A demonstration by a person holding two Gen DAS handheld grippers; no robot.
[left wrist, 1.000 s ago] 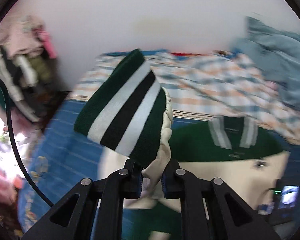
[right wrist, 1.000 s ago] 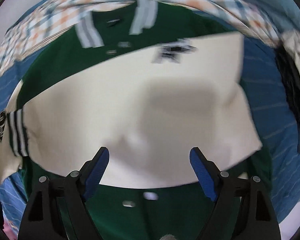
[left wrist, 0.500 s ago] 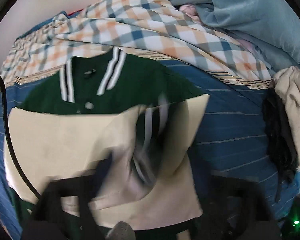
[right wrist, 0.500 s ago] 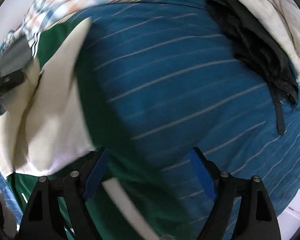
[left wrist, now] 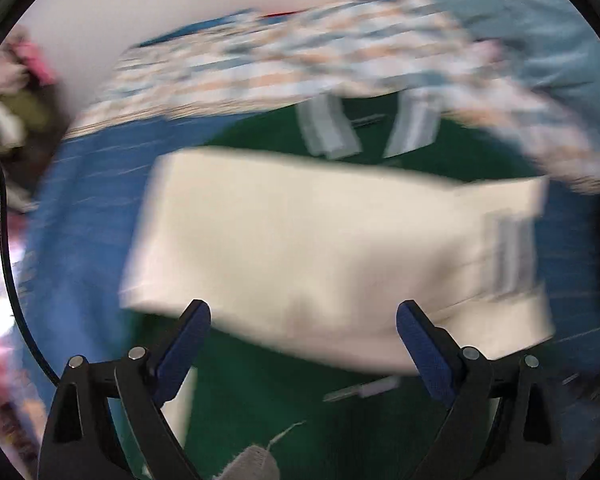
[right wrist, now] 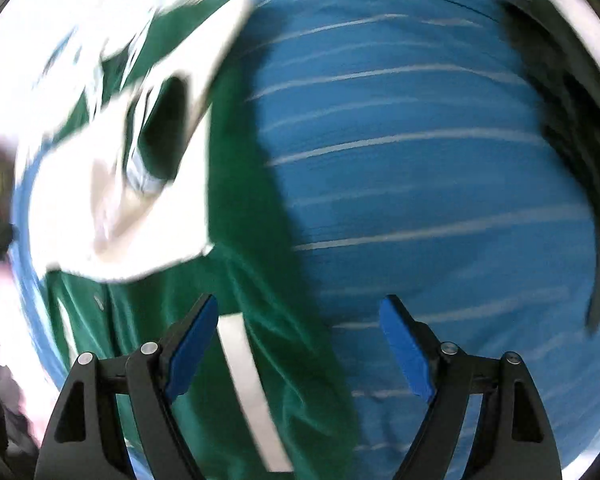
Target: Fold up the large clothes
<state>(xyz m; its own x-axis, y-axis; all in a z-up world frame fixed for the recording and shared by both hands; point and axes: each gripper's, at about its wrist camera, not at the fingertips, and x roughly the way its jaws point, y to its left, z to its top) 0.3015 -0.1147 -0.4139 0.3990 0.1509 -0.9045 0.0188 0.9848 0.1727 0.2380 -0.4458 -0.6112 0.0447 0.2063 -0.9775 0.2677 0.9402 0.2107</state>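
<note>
Now both grippers hang empty over the jacket (left wrist: 284, 412), which lies flat on the blue striped sheet (right wrist: 420, 168). My left gripper (left wrist: 303, 346) has its jaws spread wide, nothing between the pads; right gripper (right wrist: 299, 342) likewise wide, nothing held.

Left view: the cream sleeves (left wrist: 320, 248) lie folded across the green body, straight ahead of my left fingers. Collar (left wrist: 328, 132) sits beyond them, at the far end; a striped cuff (left wrist: 508, 248) shows ahead and to the right. Frame is motion-blurred, so fine creases are unreadable.

Right view: the jacket's green side edge runs from between my right fingers away to the left; a pale strip (right wrist: 248, 392), probably the hem band or placket, lies just inside the left finger. Bare sheet fills the space ahead and right. A dark garment (right wrist: 568, 128) lies well off to the far right.

Handling, as I judge it: soft, limp, fairly heavy for cloth. Sleeves look leather-like and slicker than the body, so they may slide off when the body is lifted. Ribbed bands are thick and grippy. Best holds: the two hem corners nearest me, pinching through both layers, then carry the hem toward the collar.
</note>
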